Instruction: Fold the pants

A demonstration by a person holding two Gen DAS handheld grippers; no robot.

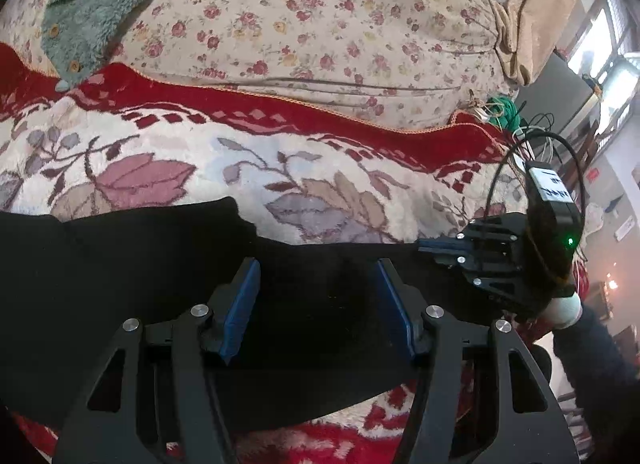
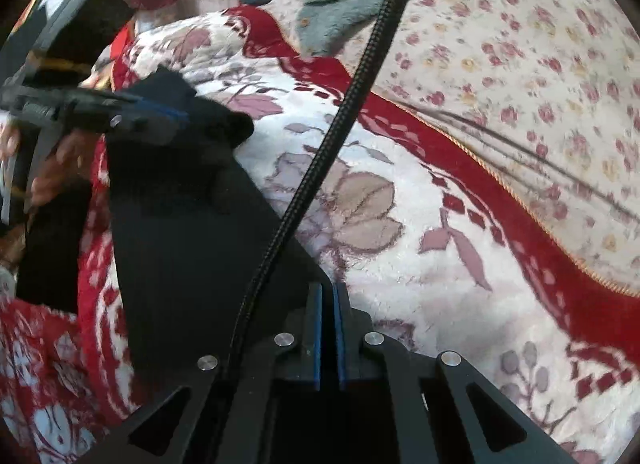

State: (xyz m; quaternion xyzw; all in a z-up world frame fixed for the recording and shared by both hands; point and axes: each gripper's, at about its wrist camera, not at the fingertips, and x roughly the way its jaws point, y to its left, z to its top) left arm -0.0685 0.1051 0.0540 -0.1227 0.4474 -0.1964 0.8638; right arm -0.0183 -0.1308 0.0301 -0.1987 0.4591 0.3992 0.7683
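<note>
Spread over a red-bordered floral blanket, the black pants lie lengthwise between both grippers; the right gripper has its pads pinched together at the pants' edge, the left gripper hovers with jaws wide above the cloth, gripping nothing
</note>
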